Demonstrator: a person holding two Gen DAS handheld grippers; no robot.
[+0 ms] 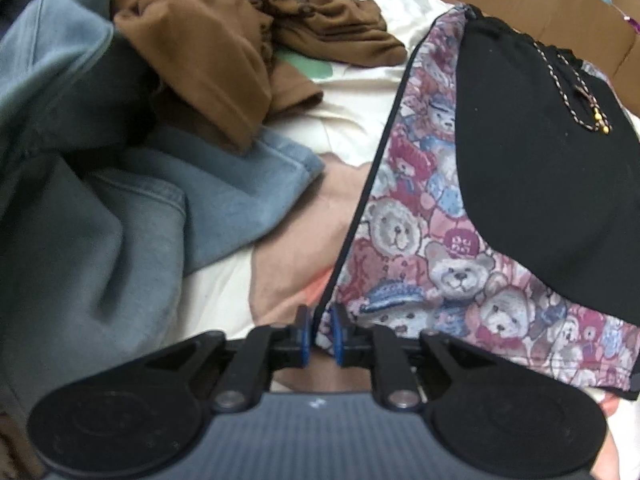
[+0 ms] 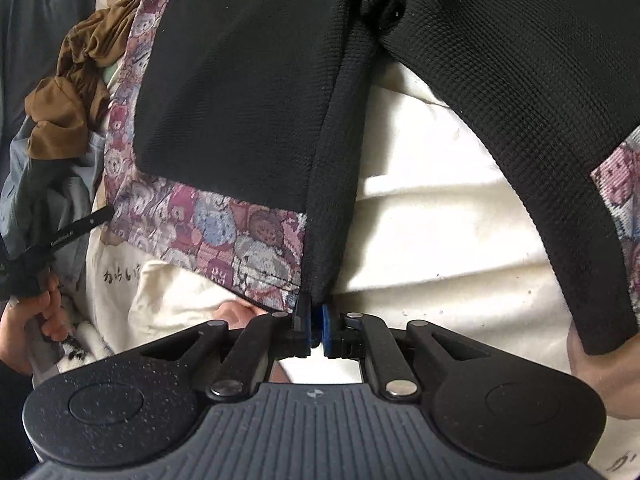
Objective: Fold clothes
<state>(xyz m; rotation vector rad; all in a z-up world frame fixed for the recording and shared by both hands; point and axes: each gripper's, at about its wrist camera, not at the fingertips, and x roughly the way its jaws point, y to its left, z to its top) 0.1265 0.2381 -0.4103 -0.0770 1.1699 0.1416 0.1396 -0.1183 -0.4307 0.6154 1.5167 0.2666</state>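
Both tools point steeply down over the bed: the left tool (image 1: 320,334) pinches the dark edge of the teddy-bear garment (image 1: 404,240), lying flat on the cream bedsheet (image 2: 432,224). The right tool (image 2: 316,326), jaws nearly together, grips its black sleeve (image 2: 334,184).

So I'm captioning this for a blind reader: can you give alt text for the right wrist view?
The right gripper pinches a fold of a black garment with a teddy-bear print border, lifted over a cream bedsheet. Crumpled brown clothing lies at the left.
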